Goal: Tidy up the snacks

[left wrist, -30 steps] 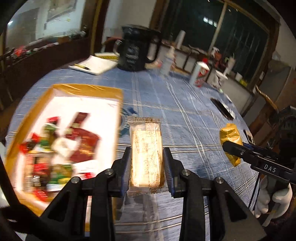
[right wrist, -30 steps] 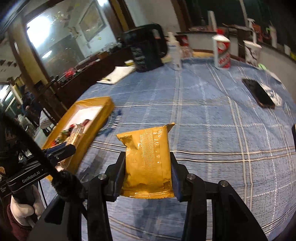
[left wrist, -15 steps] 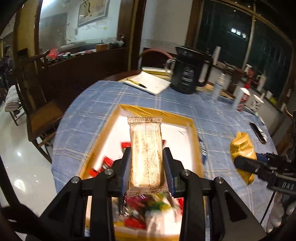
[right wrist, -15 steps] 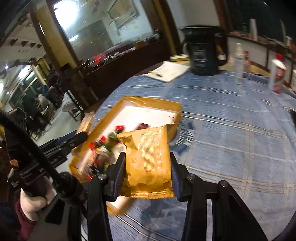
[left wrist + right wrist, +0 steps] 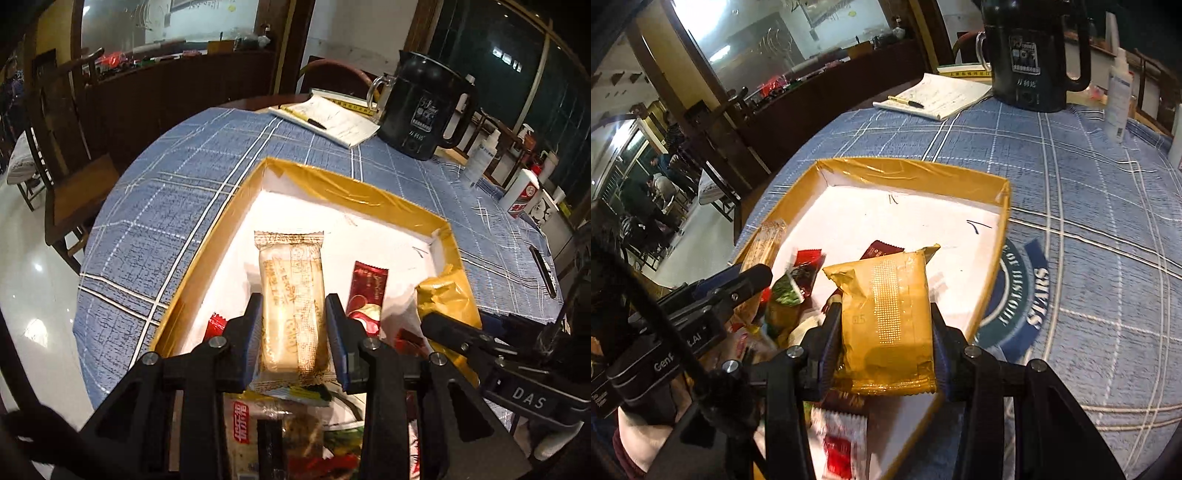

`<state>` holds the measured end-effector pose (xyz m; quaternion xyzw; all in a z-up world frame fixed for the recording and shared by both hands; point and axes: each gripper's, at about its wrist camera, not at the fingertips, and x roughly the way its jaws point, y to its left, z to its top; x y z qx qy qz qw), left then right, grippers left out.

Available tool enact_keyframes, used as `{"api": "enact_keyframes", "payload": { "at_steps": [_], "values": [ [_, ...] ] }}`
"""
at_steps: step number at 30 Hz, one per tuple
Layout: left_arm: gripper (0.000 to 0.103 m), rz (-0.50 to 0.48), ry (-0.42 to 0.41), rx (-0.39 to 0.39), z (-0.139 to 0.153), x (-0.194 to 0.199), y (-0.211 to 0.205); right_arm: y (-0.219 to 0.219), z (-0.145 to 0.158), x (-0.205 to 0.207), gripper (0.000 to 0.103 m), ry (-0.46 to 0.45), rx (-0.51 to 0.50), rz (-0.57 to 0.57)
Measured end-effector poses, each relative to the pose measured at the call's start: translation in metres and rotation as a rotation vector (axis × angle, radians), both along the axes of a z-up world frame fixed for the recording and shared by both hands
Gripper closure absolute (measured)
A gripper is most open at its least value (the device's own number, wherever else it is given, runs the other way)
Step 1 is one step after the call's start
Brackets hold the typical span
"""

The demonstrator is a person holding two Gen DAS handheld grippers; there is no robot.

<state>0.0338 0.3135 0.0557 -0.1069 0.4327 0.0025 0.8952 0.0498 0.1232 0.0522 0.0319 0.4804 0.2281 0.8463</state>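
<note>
The left claw [image 5: 293, 317] is clamped on a pale cream snack bar [image 5: 291, 295] in a clear wrapper, held lengthwise between its two fingers above the tray [image 5: 354, 192]. The tray is a shallow box with a white floor and yellow taped walls, resting on the blue checked cloth of the round worktop [image 5: 177, 192]. The right claw [image 5: 884, 328] grips a golden-yellow foil packet [image 5: 886, 310] by its sides, hanging over the near right part of the same tray [image 5: 908, 173]. In the left wrist view that yellow packet [image 5: 447, 299] shows at the tray's right wall, with the right claw's finger crossing just in front of it.

Inside the tray, a dark red wrapped sweet [image 5: 367, 291] lies just right of the held bar, and a jumble of red, green and white wrapped snacks [image 5: 794, 284] fills the near end. The far half of the tray floor is bare white with a few pen marks.

Beyond the tray stand a black jug [image 5: 424, 110] and an open notebook [image 5: 328, 120] with a pen on it. A round blue-green logo [image 5: 1023, 295] printed on the cloth peeks out beside the tray's right wall
</note>
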Motion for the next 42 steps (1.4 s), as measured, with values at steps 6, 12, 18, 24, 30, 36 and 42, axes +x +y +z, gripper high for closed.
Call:
{"api": "enact_keyframes", "payload": {
  "at_steps": [6, 12, 18, 24, 30, 36, 42],
  "values": [
    [0.057, 0.008, -0.008, -0.068, 0.001, 0.002, 0.009, 0.009, -0.010, 0.014, 0.057, 0.001, 0.032, -0.011],
    [0.049, 0.013, -0.084, -0.052, 0.018, -0.028, 0.001, 0.001, 0.005, -0.002, 0.052, -0.062, 0.076, -0.013],
    [0.020, 0.062, -0.265, 0.081, 0.051, -0.102, -0.040, -0.030, 0.039, -0.058, 0.050, -0.184, 0.096, -0.019],
    [0.012, 0.111, -0.403, 0.150, 0.075, -0.175, -0.086, -0.070, 0.058, -0.136, 0.045, -0.332, 0.051, -0.052],
    [0.011, 0.137, -0.481, 0.215, 0.085, -0.216, -0.116, -0.116, 0.053, -0.197, 0.041, -0.365, 0.054, -0.170],
    [0.010, 0.132, -0.476, 0.235, 0.083, -0.231, -0.128, -0.124, 0.041, -0.225, 0.041, -0.335, 0.030, -0.224],
    [0.010, 0.148, -0.429, 0.239, 0.077, -0.244, -0.130, -0.109, 0.042, -0.243, 0.040, -0.350, 0.013, -0.181]
  ]
}}
